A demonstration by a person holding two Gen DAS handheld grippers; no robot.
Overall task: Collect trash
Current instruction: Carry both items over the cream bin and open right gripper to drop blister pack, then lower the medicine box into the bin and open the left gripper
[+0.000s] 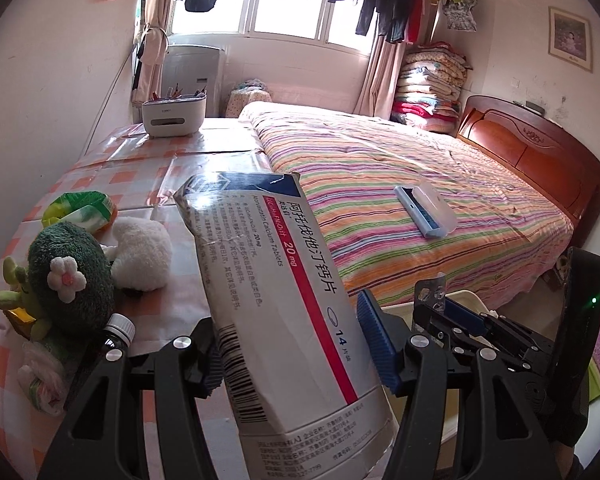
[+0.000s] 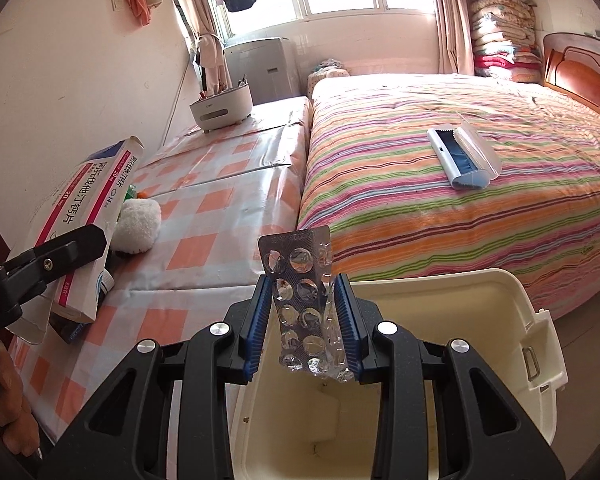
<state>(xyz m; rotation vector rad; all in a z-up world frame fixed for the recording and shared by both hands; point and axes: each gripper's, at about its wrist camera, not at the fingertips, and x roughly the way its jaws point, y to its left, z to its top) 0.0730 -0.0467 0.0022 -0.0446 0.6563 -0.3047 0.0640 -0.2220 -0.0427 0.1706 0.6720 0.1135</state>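
Observation:
My left gripper (image 1: 292,332) is shut on a white medicine box (image 1: 268,280) with a red stripe, holding it tilted above the checked table (image 1: 148,184). The right wrist view shows the same box (image 2: 84,208) at the left, with one black finger (image 2: 60,252) across it. My right gripper (image 2: 306,300) is shut on an empty silver blister pack (image 2: 300,292) that stands upright between the blue pads. It hangs over the open cream bin (image 2: 480,280) beside the table. In the left wrist view the right gripper (image 1: 452,312) appears low on the right, over the bin.
On the table lie a green plush toy (image 1: 72,276), a white plush (image 1: 140,252), a green packet (image 1: 80,208), a small dark bottle (image 1: 118,332), a crumpled bag (image 1: 40,380) and a white organiser (image 1: 174,114). A lint brush (image 2: 460,156) lies on the striped bed (image 2: 420,208).

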